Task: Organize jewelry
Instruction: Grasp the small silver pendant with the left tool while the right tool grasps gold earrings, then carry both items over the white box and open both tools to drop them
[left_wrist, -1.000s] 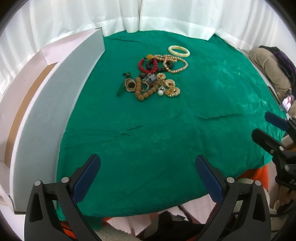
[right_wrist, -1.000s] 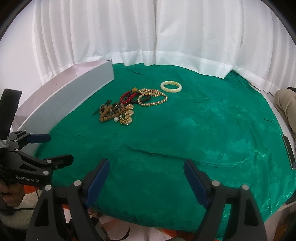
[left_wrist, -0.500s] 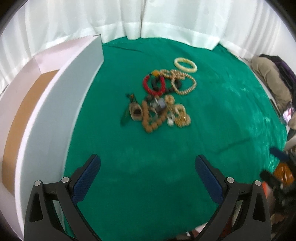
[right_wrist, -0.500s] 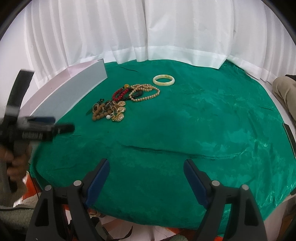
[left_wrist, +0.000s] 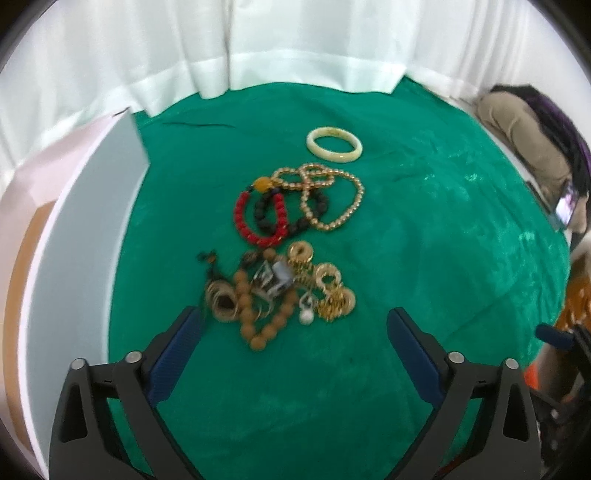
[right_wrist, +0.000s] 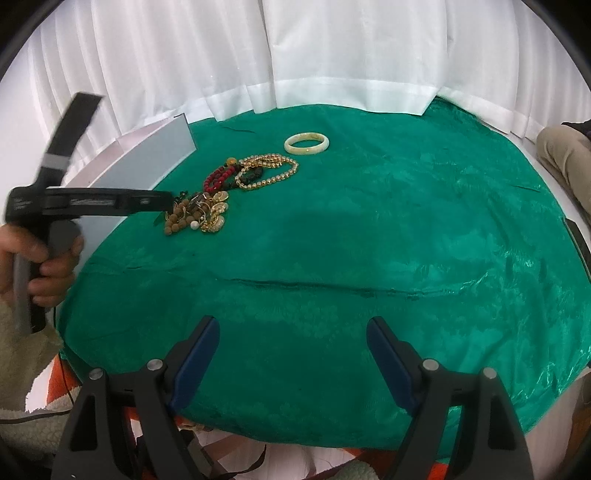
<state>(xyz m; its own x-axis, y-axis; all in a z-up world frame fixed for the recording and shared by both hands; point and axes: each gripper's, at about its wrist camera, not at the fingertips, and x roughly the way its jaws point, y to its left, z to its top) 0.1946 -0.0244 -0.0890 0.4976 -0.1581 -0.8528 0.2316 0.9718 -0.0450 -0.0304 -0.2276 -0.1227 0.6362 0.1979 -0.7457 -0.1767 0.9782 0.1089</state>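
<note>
The left hand-held gripper (left_wrist: 293, 334) is held wide open and empty; the tangled jewelry pile (left_wrist: 277, 291) lies just ahead between its fingers, seemingly not yet touched; the right hand-held gripper (right_wrist: 291, 343), likewise open and empty, is well apart from it.

Green cloth (right_wrist: 369, 229), white curtain (right_wrist: 295, 55), grey upright board (left_wrist: 74, 258).

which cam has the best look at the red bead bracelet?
Left wrist. The red bead bracelet sits large, near frame center, its whole loop visible, overlapped by a black bead strand. In the right wrist view it is small, far and foreshortened, so individual beads are hard to separate.
</note>
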